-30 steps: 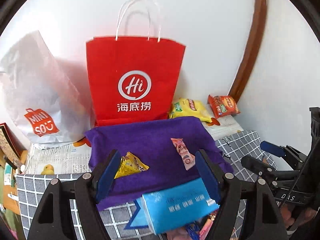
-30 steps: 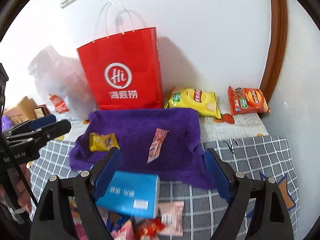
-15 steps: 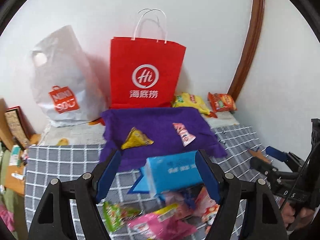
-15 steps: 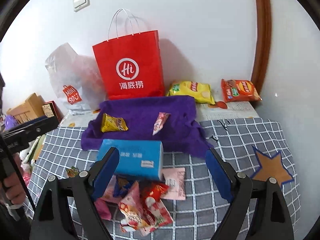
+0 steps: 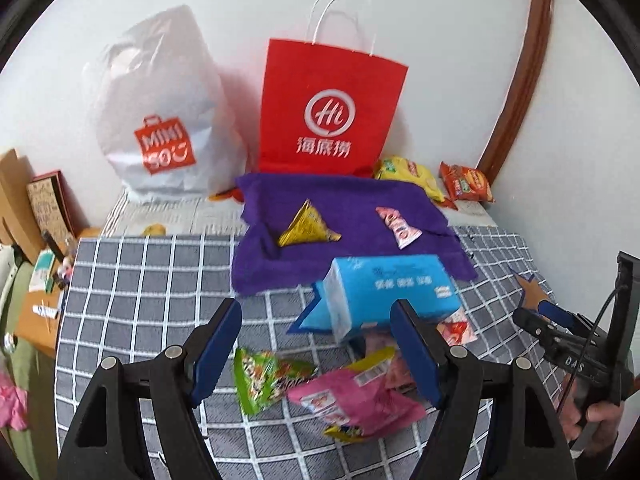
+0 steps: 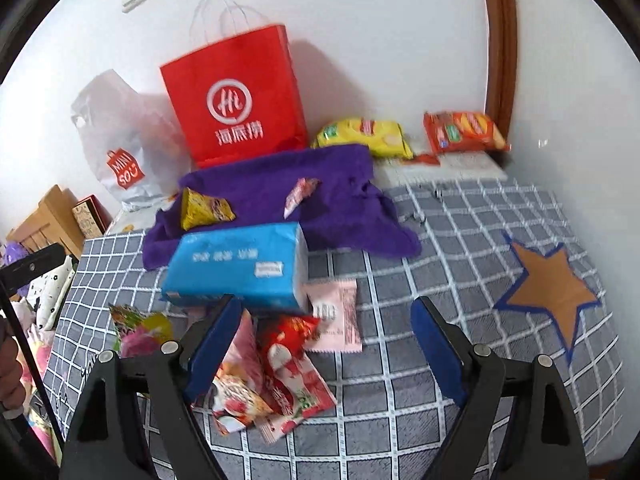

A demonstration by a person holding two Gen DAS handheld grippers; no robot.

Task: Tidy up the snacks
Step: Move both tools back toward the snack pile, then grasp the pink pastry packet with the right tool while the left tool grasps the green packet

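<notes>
A grey checked cloth [image 6: 460, 240] covers the table against a white wall. Nearest, the left gripper [image 5: 316, 350] and the right gripper [image 6: 326, 344] hang with jaws spread wide, grasping nothing, over a loose heap of snack packets [image 6: 280, 364]. Just behind the heap lies a blue tissue pack [image 6: 240, 264], its far edge on a purple towel [image 5: 352, 208] carrying a yellow packet [image 5: 308, 228] and a pink packet [image 5: 396, 226]. Farthest stand a red paper bag [image 5: 332, 112] and a white plastic bag [image 5: 160, 120].
</notes>
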